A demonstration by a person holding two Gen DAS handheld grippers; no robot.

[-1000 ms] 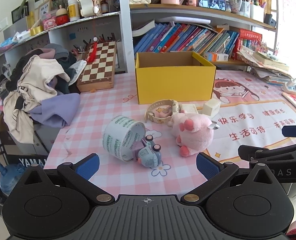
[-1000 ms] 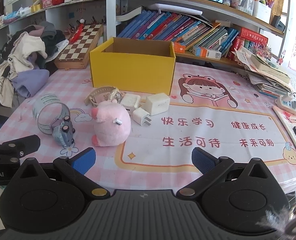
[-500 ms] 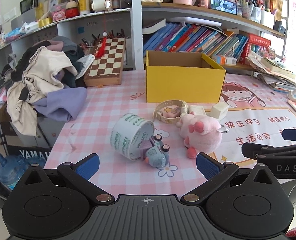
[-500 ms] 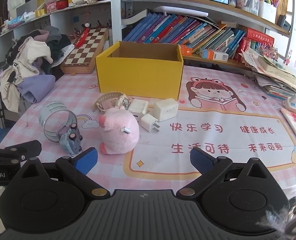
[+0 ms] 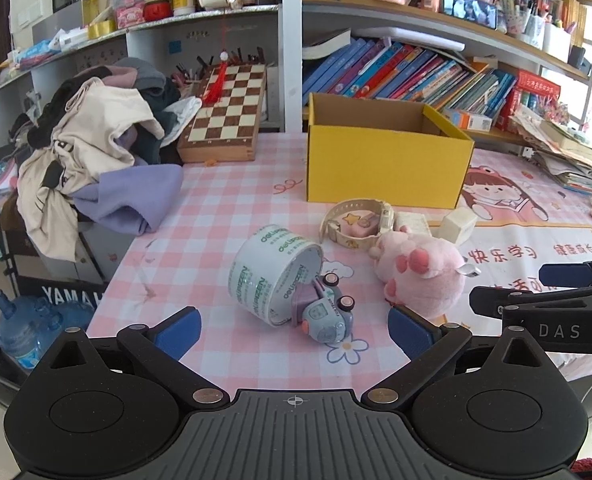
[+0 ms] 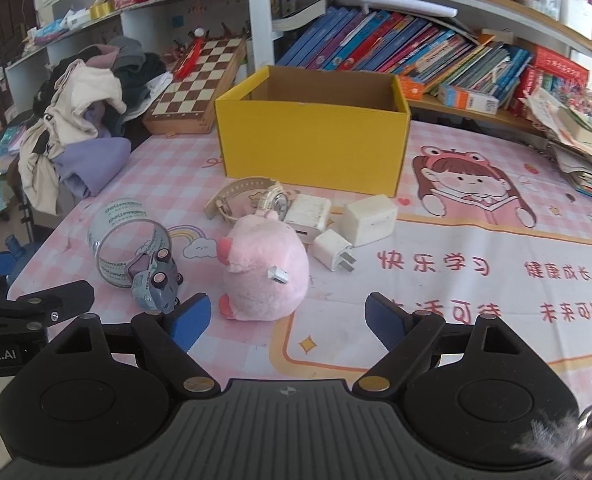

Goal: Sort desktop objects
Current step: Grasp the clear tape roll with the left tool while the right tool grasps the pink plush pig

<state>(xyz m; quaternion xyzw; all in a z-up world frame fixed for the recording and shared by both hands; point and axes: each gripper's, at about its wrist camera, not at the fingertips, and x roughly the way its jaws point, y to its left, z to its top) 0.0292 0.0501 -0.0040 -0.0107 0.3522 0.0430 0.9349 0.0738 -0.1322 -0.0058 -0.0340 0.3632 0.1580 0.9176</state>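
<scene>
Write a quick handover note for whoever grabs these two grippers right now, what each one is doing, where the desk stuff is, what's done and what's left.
Left gripper: open, empty, facing the tape roll and the toy car leaning on it.
Right gripper: jaws just been closing but open, nothing between them, the pink plush right ahead.
Watch and three white chargers lie in front of the yellow box.
Done: nothing seen in the box; its floor is hidden.
Left: all these items, probably into the box.
</scene>
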